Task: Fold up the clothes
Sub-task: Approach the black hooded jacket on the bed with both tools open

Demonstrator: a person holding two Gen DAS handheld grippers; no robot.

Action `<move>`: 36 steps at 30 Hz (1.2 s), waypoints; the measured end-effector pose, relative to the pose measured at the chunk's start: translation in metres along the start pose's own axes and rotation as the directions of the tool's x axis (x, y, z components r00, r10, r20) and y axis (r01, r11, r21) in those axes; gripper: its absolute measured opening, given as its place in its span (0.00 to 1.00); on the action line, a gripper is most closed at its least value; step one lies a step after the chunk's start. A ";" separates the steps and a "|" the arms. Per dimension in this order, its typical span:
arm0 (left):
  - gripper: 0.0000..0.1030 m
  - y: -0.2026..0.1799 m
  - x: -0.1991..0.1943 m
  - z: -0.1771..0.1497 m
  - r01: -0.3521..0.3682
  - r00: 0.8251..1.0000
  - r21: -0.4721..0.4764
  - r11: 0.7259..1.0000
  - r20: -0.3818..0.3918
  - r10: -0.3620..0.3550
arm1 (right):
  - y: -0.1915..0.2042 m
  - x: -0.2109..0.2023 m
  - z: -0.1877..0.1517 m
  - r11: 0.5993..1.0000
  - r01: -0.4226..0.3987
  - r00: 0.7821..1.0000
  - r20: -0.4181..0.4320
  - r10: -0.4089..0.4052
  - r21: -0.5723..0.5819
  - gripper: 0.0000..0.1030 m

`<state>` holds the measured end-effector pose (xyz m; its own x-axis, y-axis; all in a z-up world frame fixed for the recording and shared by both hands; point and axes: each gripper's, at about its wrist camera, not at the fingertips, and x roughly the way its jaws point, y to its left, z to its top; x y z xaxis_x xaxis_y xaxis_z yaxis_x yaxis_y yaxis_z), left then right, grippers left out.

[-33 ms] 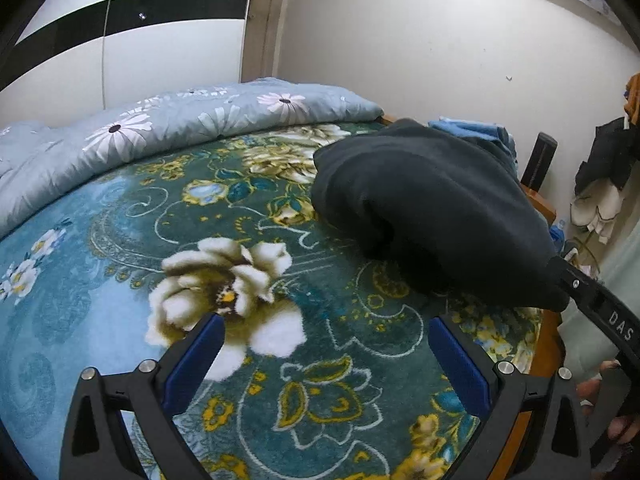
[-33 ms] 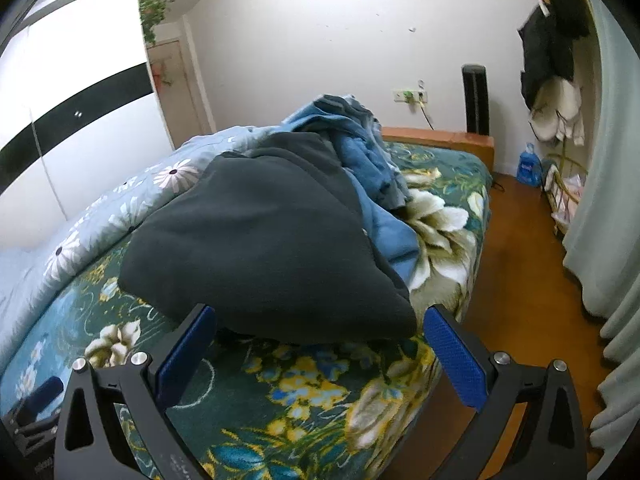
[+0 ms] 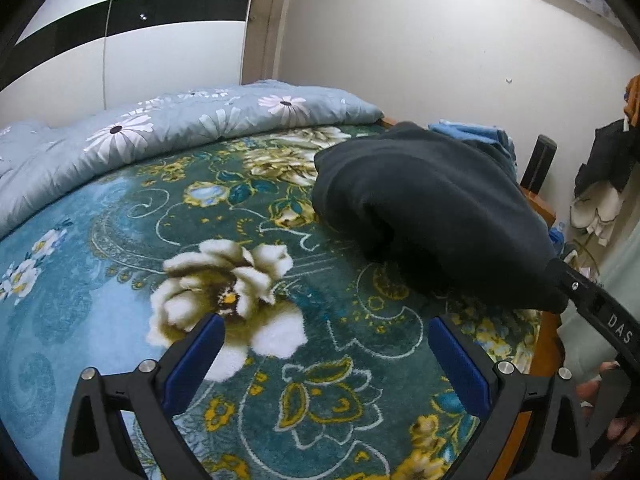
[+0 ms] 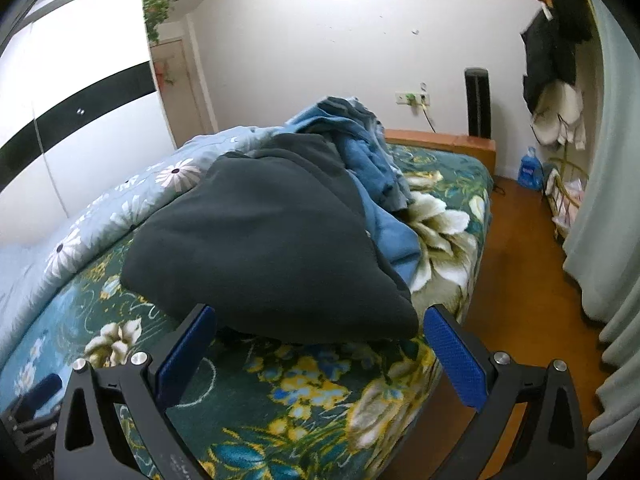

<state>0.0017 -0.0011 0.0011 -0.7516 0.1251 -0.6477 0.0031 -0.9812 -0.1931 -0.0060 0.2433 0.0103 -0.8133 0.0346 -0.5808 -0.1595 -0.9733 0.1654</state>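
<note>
A dark, bulky garment [image 3: 432,216] lies heaped on the floral bed cover [image 3: 120,300] towards the bed's right edge. Crumpled blue clothes [image 4: 372,168] are piled behind it and partly under it. My left gripper [image 3: 324,324] is open over bare cover, with the dark garment ahead and to its right. My right gripper [image 4: 319,314] is open too, and the near hem of the dark garment [image 4: 272,248] lies just beyond its blue pads [image 4: 456,360]. Nothing is held between either pair of fingers.
A rolled grey-blue daisy quilt [image 3: 160,136] runs along the far side of the bed. The wooden bed frame [image 4: 440,140], orange floor [image 4: 520,260], pale curtain [image 4: 612,240], a black tower unit [image 4: 478,104] and hanging clothes [image 4: 556,60] are to the right. A hand [image 3: 616,400] holds the other gripper.
</note>
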 end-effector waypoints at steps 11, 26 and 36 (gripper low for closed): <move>1.00 0.005 -0.017 0.000 0.062 0.990 -0.020 0.998 0.129 -0.059 | 0.011 -0.015 0.003 0.998 -0.012 0.999 0.029 0.014 -0.069 1.00; 1.00 -0.019 -0.009 0.010 0.079 0.986 0.097 0.992 0.139 -0.092 | 0.026 -0.033 0.007 0.985 0.002 0.998 0.068 0.010 -0.172 1.00; 1.00 -0.015 -0.004 0.030 0.125 0.986 0.096 0.988 0.103 -0.135 | 0.035 -0.049 0.017 0.980 -0.006 0.994 0.110 0.028 -0.197 1.00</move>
<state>-0.0147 0.0091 0.0290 -0.8092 0.2401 -0.5362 -0.1538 -0.9674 -0.2012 0.0189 0.2119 0.0581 -0.8739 0.0316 -0.4851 -0.0411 -0.9991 0.0090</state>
